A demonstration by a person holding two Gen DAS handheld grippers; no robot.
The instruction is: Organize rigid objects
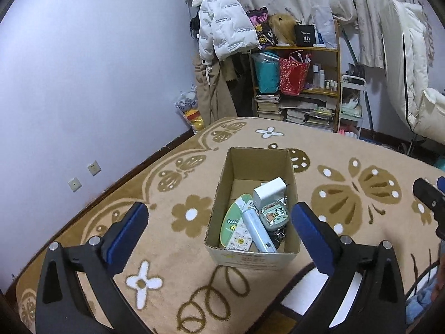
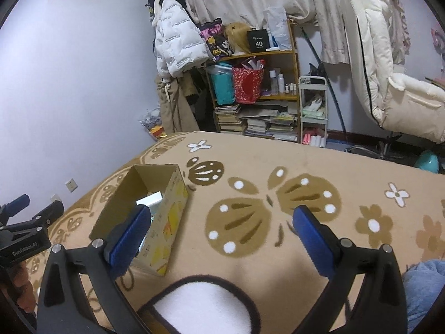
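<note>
Two grippers, both spread wide, nothing held. Left gripper (image 1: 219,217) hangs above the cardboard box (image 1: 251,258), fingers straddling it. Inside the box: white carton (image 1: 268,192), pale blue tube (image 1: 257,229), green round card (image 1: 233,217), cartoon pouch (image 1: 274,213), keys partly hidden. Right gripper (image 2: 219,222) sits right of the box (image 2: 164,222), over bare butterfly-patterned blanket (image 2: 306,161). Beyond the box: cluttered shelf (image 2: 278,53), white jacket (image 2: 175,39).
</note>
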